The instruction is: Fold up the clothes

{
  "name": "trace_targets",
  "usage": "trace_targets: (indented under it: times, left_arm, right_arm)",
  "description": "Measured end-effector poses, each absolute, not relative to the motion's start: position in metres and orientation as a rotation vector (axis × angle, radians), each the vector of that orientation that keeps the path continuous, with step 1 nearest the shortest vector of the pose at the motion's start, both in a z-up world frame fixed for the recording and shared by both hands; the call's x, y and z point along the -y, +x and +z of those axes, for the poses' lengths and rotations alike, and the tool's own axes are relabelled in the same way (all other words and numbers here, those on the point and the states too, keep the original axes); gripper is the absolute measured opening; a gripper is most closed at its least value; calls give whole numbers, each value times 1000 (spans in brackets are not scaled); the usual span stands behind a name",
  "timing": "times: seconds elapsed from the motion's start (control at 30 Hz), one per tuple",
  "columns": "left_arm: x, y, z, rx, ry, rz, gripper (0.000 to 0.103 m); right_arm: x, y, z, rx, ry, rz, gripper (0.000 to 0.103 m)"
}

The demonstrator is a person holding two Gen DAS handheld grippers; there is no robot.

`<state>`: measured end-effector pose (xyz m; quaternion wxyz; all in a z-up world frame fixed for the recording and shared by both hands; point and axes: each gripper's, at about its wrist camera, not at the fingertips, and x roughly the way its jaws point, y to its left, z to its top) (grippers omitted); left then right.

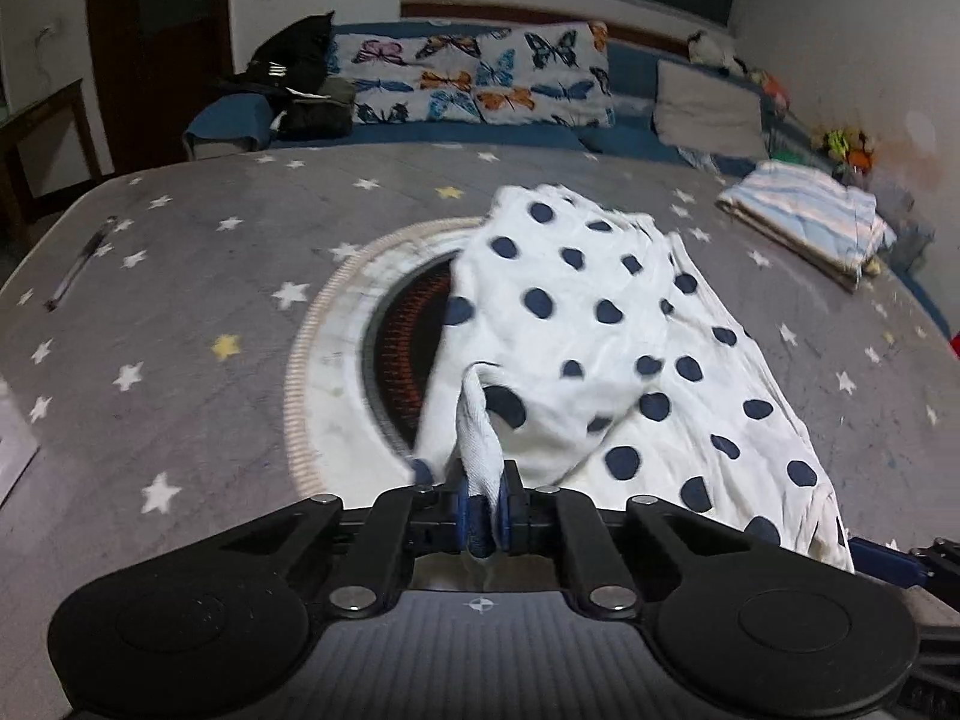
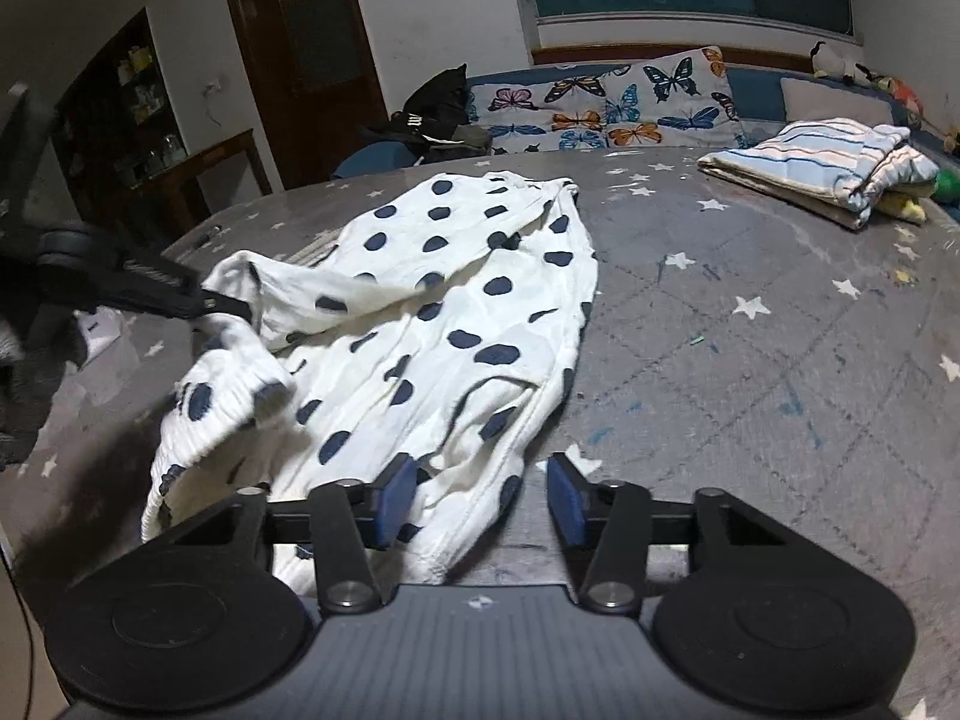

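Observation:
A white garment with navy polka dots [image 1: 606, 324] lies crumpled on the grey star-patterned bed cover [image 1: 180, 312]. My left gripper [image 1: 483, 516] is shut on a bunched edge of that garment and holds it raised off the cover. In the right wrist view the same garment [image 2: 432, 312] spreads across the middle, and the left gripper [image 2: 234, 307] shows at the left, pinching its edge. My right gripper [image 2: 483, 501] is open, its blue pads [image 2: 393, 501] low over the garment's near hem, with nothing clamped between them.
A folded striped cloth pile [image 2: 828, 165] lies at the right of the bed. Butterfly pillows [image 2: 630, 105] and a black bag [image 2: 441, 105] sit at the head. A pen [image 1: 78, 267] lies on the cover at the left. A round printed patch [image 1: 336, 360] shows beside the garment.

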<state>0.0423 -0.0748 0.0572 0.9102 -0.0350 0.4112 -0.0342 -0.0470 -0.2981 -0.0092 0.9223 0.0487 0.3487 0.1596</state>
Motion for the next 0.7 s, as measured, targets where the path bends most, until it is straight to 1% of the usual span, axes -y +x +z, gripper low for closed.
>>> trace_targets:
  times: [0.03,0.07,0.1,0.13,0.17,0.2,0.23,0.27,0.33,0.43,0.7]
  left_arm:
    - [69,38,59,-843,-85,-66,10]
    - [62,34,61,-838,-96,-61,10]
    - [56,30,61,-834,-106,-57,10]
    - [50,25,61,-833,-113,-51,10]
    - [45,20,60,-833,-120,-45,9]
    - [39,16,59,-835,-127,-39,9]
    - [34,12,57,-839,-133,-32,9]
    - [30,9,56,-842,-140,-27,9]
    - [24,3,53,-847,-152,-23,8]
    - [16,-6,49,-854,-171,-17,7]
    - [10,-41,44,-893,-177,-80,7]
  right_arm:
    - [298,-47,-9,-716,100,329,37]
    - [297,-48,-9,-717,100,329,36]
    - [296,-48,-9,-718,100,329,32]
    - [295,-49,-9,-719,101,330,25]
    - [295,-49,-10,-719,104,332,23]
    - [294,-50,-10,-720,106,334,18]
    - [294,-51,-10,-720,109,335,15]
    - [294,-52,-10,-720,106,335,15]
    - [293,-53,-10,-719,101,335,6]
    - [295,-55,-9,-708,105,326,4]
    - [311,-75,6,-683,84,311,3]
